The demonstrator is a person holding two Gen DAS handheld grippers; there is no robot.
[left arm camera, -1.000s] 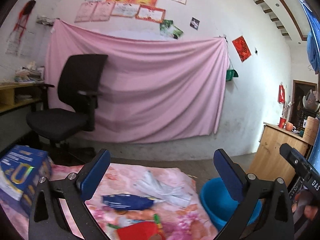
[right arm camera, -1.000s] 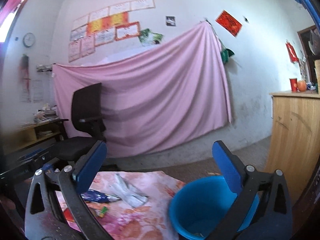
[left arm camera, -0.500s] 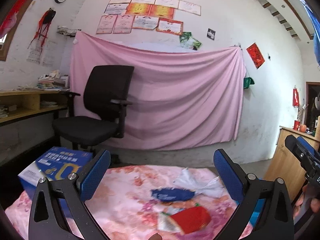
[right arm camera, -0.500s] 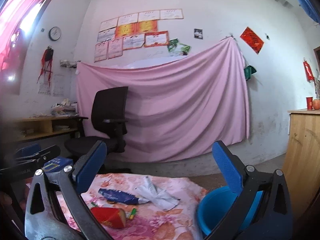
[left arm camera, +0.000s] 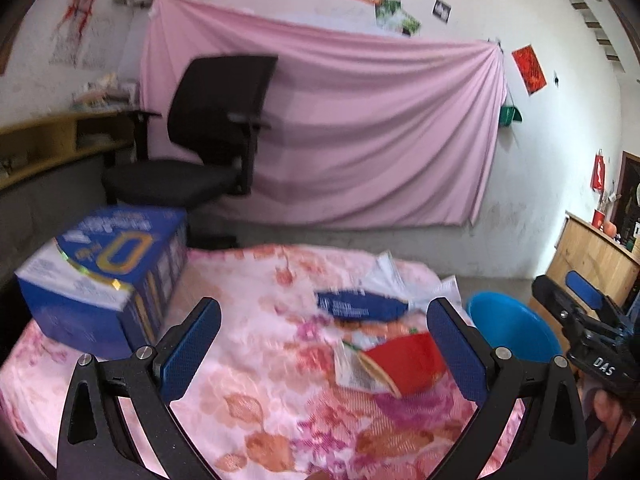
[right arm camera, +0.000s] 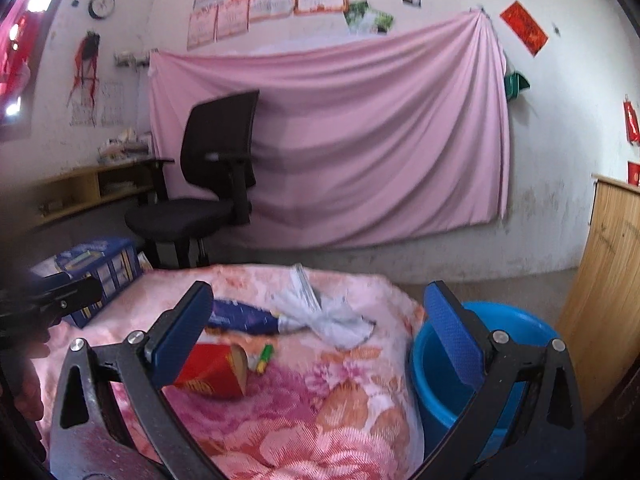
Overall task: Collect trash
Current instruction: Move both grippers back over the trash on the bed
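On the pink floral cloth lie a red carton, a dark blue wrapper and crumpled white paper. My left gripper hangs open above the cloth, the red carton just inside its right finger. In the right wrist view the red carton sits behind the left finger, with the blue wrapper, white paper and a small green scrap beyond. My right gripper is open and empty. A blue bucket stands at the cloth's right edge.
A blue printed box stands on the cloth's left side. Behind are a black office chair, a pink sheet on the wall, a wooden shelf at left and a wooden cabinet at right. The right gripper shows at the left view's right edge.
Both cameras have tilted down and come nearer the cloth. The trash and the blue box look larger and closer; both grippers stay open.
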